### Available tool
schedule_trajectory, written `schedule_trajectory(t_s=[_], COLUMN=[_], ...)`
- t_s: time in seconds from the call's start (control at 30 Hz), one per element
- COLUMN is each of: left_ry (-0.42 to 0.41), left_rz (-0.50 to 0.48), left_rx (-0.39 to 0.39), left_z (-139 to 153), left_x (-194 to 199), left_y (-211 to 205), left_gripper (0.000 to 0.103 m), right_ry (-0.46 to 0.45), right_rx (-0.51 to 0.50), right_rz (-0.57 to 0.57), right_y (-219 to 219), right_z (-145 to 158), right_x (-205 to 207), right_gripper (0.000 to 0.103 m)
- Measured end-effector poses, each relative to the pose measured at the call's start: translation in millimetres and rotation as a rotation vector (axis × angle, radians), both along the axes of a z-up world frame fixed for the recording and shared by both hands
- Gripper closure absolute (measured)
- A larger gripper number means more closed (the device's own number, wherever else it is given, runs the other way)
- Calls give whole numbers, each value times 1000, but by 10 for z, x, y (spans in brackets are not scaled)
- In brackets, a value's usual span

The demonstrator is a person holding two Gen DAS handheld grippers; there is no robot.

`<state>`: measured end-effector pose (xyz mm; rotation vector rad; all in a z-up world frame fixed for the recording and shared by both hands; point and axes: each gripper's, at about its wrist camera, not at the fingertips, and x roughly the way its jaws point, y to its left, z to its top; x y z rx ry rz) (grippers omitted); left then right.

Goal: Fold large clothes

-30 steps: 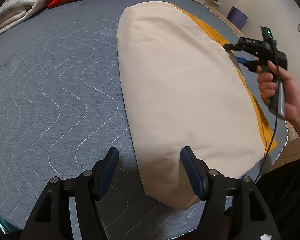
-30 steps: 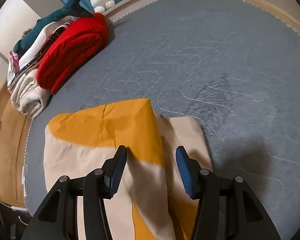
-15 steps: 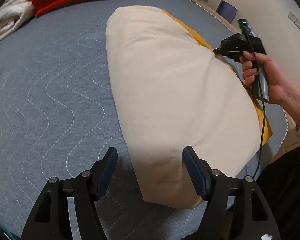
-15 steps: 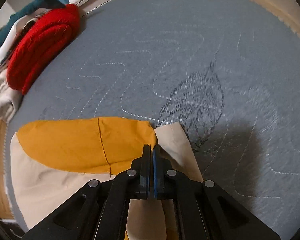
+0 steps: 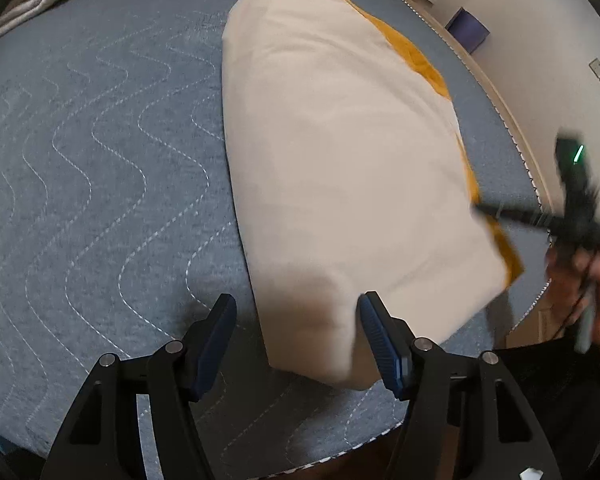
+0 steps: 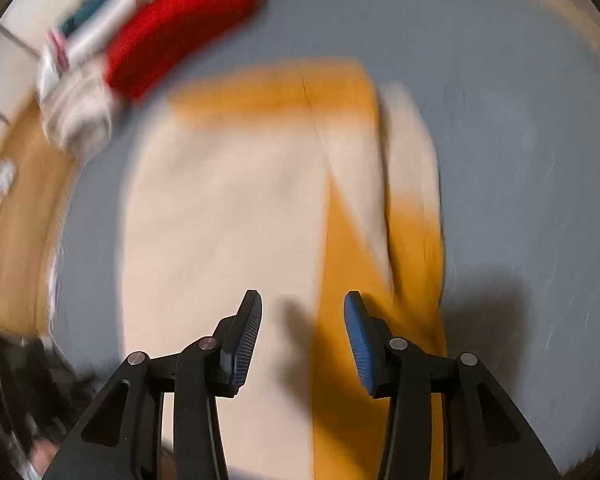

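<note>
A large cream garment (image 5: 340, 152) with a mustard-yellow side (image 6: 356, 280) lies folded lengthwise on the grey quilted mattress (image 5: 80, 160). My left gripper (image 5: 298, 320) hovers over the garment's near corner. Its jaws are closing, with the cream corner between them and the pads not pressing on it. My right gripper (image 6: 302, 320) is over the garment's other long edge, above the line where cream meets yellow. Its jaws are opening and hold nothing. In the left wrist view a hand (image 5: 596, 280) carries that gripper, blurred, at the garment's right edge.
A red folded blanket (image 6: 180, 28) and pale towels (image 6: 76, 120) are stacked at the mattress's far end. The bed's piped edge (image 5: 512, 136) runs close to the garment's yellow side, with a purple box (image 5: 468, 32) and a wall beyond.
The right gripper, shut on the garment's yellow-and-cream fold half a second ago, has let go, opened and swung back toward the near end. The left gripper has barely moved.
</note>
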<state>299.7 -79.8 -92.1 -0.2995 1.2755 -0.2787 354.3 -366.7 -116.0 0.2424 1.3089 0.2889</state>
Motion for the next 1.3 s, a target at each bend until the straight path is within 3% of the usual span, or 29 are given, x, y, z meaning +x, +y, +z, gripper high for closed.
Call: schedule_trajectory(t_s=[0.03, 0.07, 0.17, 0.3, 0.4, 0.53, 0.67, 0.73, 0.9, 0.97, 1.03, 1.1, 1.2, 1.27, 1.3], left_ry=[2, 5, 19, 76, 142, 99, 10, 17, 173, 195, 196, 185, 195, 168, 146], left_rz=[1, 4, 6, -2, -7, 15, 41, 46, 150, 159, 166, 166, 181, 167, 156], left_rx=[-2, -3, -17, -62, -100, -159, -147, -171, -324, -373, -409, -447, -518, -522, -505], left_z=[-6, -9, -33, -102, -68, 253, 522, 432, -222, -371, -446, -553, -718, -674, -639], left_x=[-7, -31, -84, -93, -65, 55, 467, 651, 968, 1071, 1159, 1242, 1342, 1356, 1366], left_y=[20, 29, 56, 63, 129, 302, 552, 656, 814, 768, 719, 713, 690, 675, 655], left_gripper=[42, 42, 42, 42, 42, 44, 44, 42, 42, 40, 28, 25, 25, 26, 32], right_ry=[47, 56, 78, 191, 122, -47, -4, 53, 81, 89, 97, 101, 99, 95, 91], right_rx=[-155, -213, -229, -241, -267, -96, -1, -15, -17, -3, 7, 12, 25, 34, 29], right_rz=[37, 52, 28, 35, 40, -31, -58, -58, -54, -66, -77, -80, -90, -104, -104], right_y=[23, 12, -137, -268, -292, -373, -361, -337, -234, -258, -241, -236, -289, -285, -265], right_z=[-187, -249, -261, -451, -322, 52, -57, -221, -400, -419, -491, -532, -625, -648, -653], right_x=[-140, -214, -344, -499, -475, -342, -132, 34, 126, 162, 195, 294, 318, 392, 409], right_gripper=[59, 58, 52, 50, 50, 46, 40, 40, 40, 40, 40, 40, 40, 40, 42])
